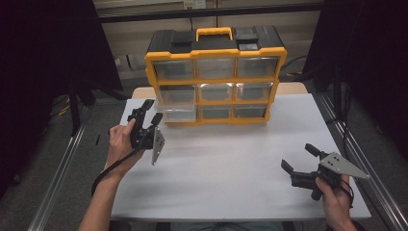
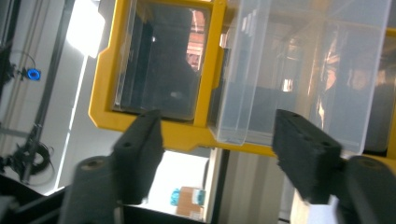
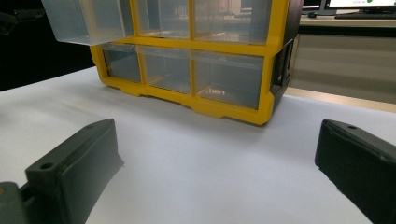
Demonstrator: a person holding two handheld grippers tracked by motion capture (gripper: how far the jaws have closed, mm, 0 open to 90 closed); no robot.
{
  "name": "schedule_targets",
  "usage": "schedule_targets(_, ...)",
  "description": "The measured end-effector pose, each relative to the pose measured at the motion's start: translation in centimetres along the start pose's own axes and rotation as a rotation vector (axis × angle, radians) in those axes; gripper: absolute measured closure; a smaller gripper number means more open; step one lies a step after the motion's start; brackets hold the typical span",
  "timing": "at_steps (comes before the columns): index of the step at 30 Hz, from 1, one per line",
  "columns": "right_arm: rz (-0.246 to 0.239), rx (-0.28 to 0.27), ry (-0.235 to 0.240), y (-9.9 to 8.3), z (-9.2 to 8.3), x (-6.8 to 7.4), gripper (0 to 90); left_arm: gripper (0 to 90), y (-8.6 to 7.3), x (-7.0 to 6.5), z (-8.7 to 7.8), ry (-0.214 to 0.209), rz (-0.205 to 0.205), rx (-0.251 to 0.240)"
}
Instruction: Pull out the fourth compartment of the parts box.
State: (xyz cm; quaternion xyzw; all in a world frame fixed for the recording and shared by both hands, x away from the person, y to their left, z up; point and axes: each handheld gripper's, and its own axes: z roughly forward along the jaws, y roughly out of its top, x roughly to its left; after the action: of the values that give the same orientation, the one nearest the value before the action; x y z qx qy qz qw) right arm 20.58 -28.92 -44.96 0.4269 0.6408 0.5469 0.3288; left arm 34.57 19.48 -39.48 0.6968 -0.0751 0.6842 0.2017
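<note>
High view, yellow organizer (image 1: 215, 54), bottom-left clear drawer (image 1: 176, 113) pulled out

Clear plastic drawer (image 1: 177, 114), pulled partway out of the bottom-left slot of a yellow-and-black drawer cabinet (image 1: 215, 76); translucent, apparently empty, jutting toward the table's near side. Cabinet upright at the far table edge, other drawers flush.

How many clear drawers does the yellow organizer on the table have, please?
9 in the organizer, three per row: top at left, middle, right; centre row; bottom, pulled out.
</note>
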Motion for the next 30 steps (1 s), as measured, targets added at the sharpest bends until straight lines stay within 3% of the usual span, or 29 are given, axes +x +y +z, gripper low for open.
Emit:
schedule_targets(3,0.003,-0.003,-0.002,-0.03,0.07,-0.07,0.0,22.6,-0.06,-0.12,0.00,0.006,-0.082,0.012)
schedule_targets(4,0.004,-0.003,-0.001,-0.03,0.09,-0.07,0.0,20.3,-0.03,0.04,0.09,0.014,-0.087,0.003)
schedule_targets(9,0.007,0.000,0.008,-0.09,0.21,-0.22,0.0,16.7,-0.24,0.24,0.06,-0.016,-0.269,0.010)
schedule_targets(10,0.007,0.001,0.011,-0.08,0.21,-0.26,0.0,15.6,-0.27,0.41,0.12,-0.007,-0.278,0.005)
schedule_targets(11,0.009,-0.002,0.014,-0.07,0.28,-0.29,0.0,15.3,-0.33,0.42,0.08,-0.013,-0.317,0.008)
schedule_targets(13,0.011,-0.004,0.015,-0.06,0.32,-0.30,0.0,13.3,-0.44,0.37,0.14,-0.020,-0.433,-0.003)
schedule_targets(16,0.006,0.001,0.018,0.01,0.35,-0.27,0.0,9.4,-0.54,0.45,0.12,-0.033,-0.518,0.020)
schedule_targets(19,-0.003,0.001,0.017,0.02,0.36,-0.23,0.0,9.0,-0.61,0.52,0.11,-0.066,-0.591,0.038)
schedule_targets(24,-0.009,0.003,0.020,0.08,0.33,-0.08,0.0,6.5,-0.61,0.35,0.24,-0.139,-0.748,0.037)
schedule_targets(30,-0.011,0.001,0.016,0.14,0.32,0.17,0.0,3.9,-0.59,0.18,0.47,-0.200,-0.881,0.024)
